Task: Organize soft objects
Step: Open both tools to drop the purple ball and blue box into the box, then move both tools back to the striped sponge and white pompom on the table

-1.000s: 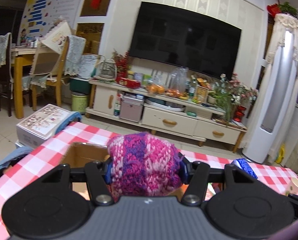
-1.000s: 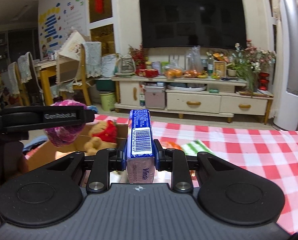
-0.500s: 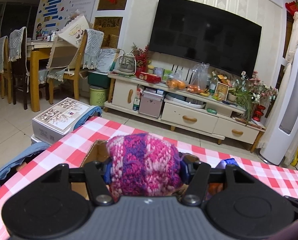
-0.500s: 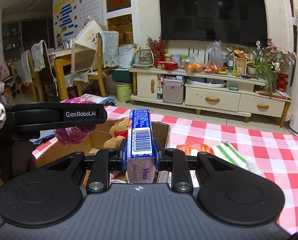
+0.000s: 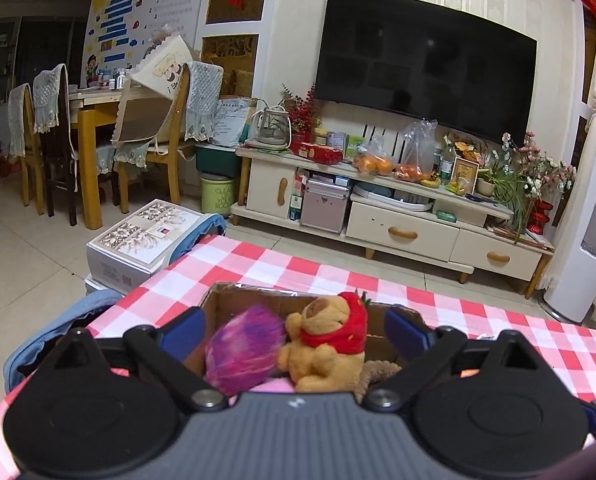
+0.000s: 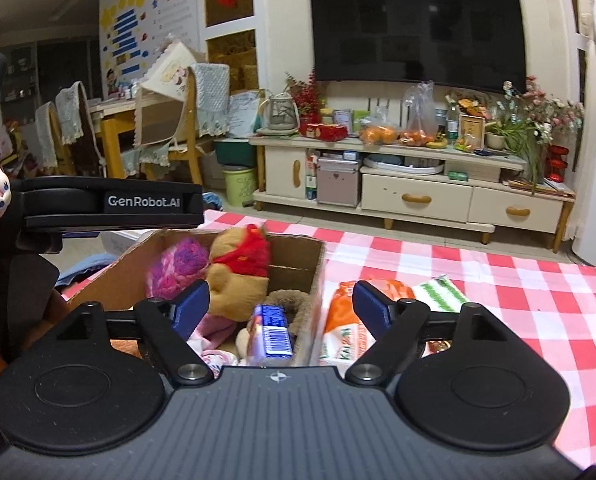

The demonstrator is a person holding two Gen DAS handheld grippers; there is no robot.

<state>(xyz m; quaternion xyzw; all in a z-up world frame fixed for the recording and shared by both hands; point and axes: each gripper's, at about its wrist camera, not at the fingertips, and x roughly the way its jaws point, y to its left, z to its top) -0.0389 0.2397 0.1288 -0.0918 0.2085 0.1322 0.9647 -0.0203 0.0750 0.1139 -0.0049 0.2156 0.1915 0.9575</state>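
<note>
The pink-purple knitted ball (image 5: 243,350) lies blurred in the cardboard box (image 6: 293,256) on the checked tablecloth (image 5: 257,268), just left of the plush bear (image 5: 330,342) with its red hood. The blue tissue pack (image 6: 271,334) sits at the box's near right. Both the left gripper (image 5: 295,330) and right gripper (image 6: 281,310) hang over the box, jaws spread, holding nothing. Orange and green packets (image 6: 382,308) lie right of the box.

One cardboard box (image 6: 293,256), one plush bear (image 6: 237,276), one knitted ball (image 6: 177,266), two snack packets (image 6: 350,328).
</note>
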